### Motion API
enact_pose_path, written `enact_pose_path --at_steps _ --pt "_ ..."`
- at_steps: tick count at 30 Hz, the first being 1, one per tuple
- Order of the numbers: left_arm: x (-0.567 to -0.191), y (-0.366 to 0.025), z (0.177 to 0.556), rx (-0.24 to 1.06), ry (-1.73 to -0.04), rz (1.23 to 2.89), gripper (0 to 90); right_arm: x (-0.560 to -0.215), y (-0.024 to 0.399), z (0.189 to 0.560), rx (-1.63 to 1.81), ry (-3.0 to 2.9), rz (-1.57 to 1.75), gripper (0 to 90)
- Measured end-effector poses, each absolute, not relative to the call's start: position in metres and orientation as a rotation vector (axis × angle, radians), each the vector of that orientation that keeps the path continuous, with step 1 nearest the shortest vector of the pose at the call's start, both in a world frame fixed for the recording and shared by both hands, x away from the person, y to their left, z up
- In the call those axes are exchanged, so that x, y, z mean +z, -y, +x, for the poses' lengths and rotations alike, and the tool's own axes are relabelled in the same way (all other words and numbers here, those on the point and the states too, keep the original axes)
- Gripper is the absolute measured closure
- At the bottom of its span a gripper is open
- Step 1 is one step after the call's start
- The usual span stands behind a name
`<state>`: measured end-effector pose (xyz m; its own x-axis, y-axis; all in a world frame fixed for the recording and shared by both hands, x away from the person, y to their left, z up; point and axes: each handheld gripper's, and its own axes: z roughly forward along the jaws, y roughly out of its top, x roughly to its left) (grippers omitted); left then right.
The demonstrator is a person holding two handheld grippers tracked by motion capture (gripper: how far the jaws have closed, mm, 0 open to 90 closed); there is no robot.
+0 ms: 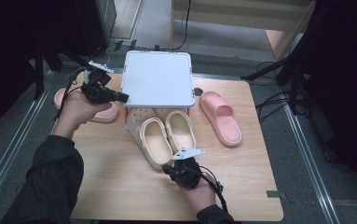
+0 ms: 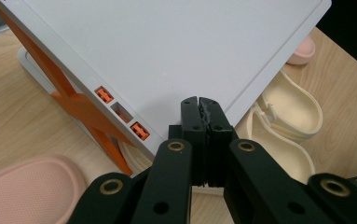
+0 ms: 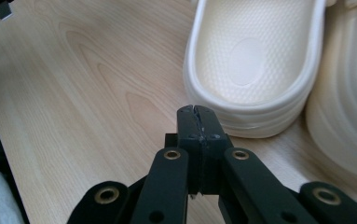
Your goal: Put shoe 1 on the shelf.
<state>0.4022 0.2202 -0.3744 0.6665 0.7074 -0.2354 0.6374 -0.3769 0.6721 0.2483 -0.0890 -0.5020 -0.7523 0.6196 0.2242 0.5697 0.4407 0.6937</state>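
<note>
**A:** Left gripper (image 1: 120,97) status?

**B:** Jaws pressed together, nothing between them — the left gripper view shows the two black pads meeting flush. Left hand (image 1: 80,109) wraps the body from behind, jaws pointing toward the right of the high view, roughly level. Dark sleeve (image 1: 50,182) comes in from the bottom-left corner, forearm angled up and inward.

**A:** Right gripper (image 1: 167,170)?

**B:** Also closed, empty — pads meet along a seam in the right gripper view. Right hand (image 1: 199,191) enters at the bottom edge, low and near the person, jaws angled up-left. Grey three-cornered plate on top, cable trailing back past the wrist.

**A:** Spacing?

**B:** Well apart.
</note>
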Motion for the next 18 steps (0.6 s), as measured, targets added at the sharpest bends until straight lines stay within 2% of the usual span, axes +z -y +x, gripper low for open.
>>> enact_pose_path --at_steps 7,18 --pt "-0.375 -0.221 0.402 0.115 -1.038 2.108 89.4 -0.505 0.077 0.247 1.213 -2.632 1.043 90.0" --pt "-0.375 -0.221 0.402 0.111 -1.044 2.099 89.5 -0.517 0.090 0.259 1.104 -2.622 1.064 90.0"
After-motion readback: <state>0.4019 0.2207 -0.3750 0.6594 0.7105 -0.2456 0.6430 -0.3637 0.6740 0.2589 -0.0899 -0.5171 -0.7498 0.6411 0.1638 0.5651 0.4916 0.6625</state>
